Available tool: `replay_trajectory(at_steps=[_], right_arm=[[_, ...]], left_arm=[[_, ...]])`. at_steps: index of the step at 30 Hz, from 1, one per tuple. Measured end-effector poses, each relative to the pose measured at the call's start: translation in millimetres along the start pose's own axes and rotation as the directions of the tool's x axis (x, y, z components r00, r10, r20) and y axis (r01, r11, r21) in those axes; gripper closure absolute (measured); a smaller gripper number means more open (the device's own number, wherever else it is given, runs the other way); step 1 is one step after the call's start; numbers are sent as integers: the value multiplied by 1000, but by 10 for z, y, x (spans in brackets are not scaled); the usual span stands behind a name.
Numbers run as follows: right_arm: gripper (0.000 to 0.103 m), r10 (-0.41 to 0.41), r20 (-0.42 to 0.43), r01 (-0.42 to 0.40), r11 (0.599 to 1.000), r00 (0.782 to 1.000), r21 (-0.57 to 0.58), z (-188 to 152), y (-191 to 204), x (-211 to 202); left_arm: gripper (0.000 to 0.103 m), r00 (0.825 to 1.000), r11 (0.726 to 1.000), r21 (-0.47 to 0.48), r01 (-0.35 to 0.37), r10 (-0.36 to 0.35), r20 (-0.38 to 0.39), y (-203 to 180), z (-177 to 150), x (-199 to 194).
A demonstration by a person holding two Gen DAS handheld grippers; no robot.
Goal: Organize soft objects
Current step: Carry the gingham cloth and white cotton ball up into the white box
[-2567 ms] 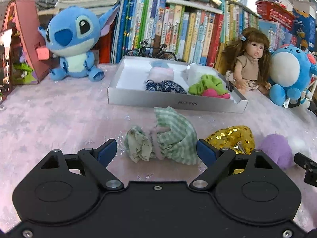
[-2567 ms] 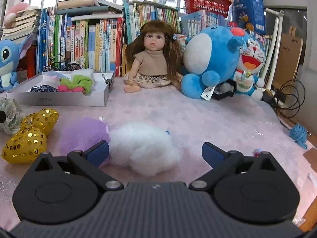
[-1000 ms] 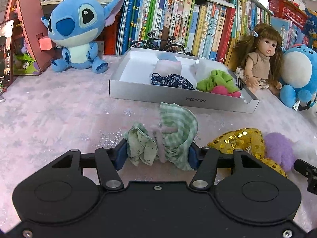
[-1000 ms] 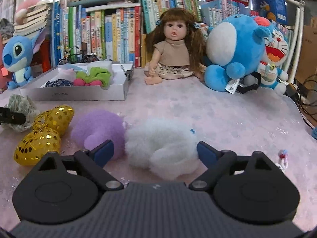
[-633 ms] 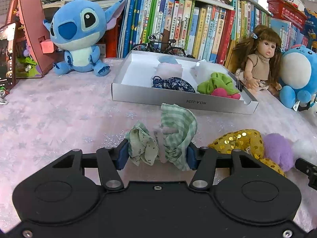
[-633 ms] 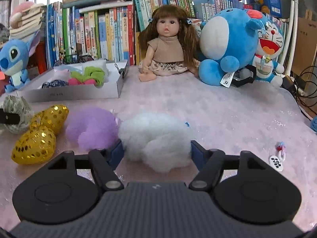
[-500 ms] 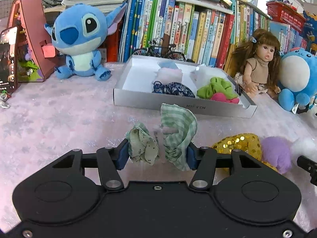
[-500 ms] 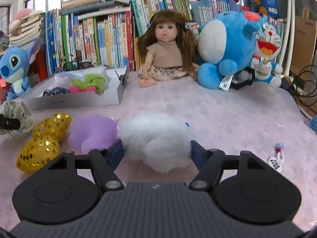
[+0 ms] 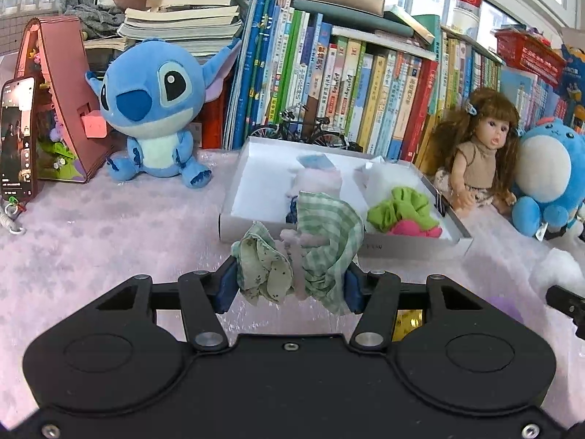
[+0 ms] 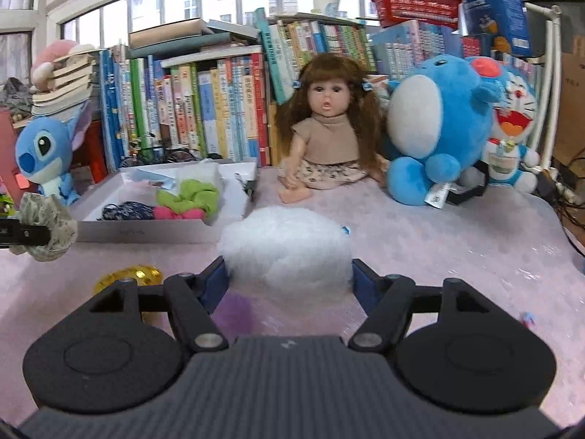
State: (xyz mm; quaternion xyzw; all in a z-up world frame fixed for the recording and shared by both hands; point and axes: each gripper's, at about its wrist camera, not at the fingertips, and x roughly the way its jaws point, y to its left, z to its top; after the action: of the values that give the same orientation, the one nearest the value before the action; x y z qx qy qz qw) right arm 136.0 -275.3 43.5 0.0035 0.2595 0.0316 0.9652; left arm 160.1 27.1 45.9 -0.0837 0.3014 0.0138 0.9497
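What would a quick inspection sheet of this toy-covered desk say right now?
Surface: pink fuzzy cloth.
Job's things: green checked fabric bundle in left gripper; white fluff ball in right gripper; white tray holding scrunchies.
Clutter: gold sequin piece, purple pom.
Grippers: both shut on their loads.
Cables: black wires at far right.
Surroundings: books, Stitch plush, doll, blue plush.

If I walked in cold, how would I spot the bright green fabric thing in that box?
Find the long row of books at the back; in front of it lies a shallow white box. In the box's corner nearest the doll sits the lime-green scrunchie, touching a hot-pink one. It is the only bright green, ruffled ring there.
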Motion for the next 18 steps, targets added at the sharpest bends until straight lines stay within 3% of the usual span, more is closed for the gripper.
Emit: replay_trajectory(at_steps=[18], right_arm=[[31, 167, -75, -168, 986, 983, -17, 650, 438, 694]], left_arm=[[50, 1000, 998, -60, 18, -17, 6, 147, 544, 640]])
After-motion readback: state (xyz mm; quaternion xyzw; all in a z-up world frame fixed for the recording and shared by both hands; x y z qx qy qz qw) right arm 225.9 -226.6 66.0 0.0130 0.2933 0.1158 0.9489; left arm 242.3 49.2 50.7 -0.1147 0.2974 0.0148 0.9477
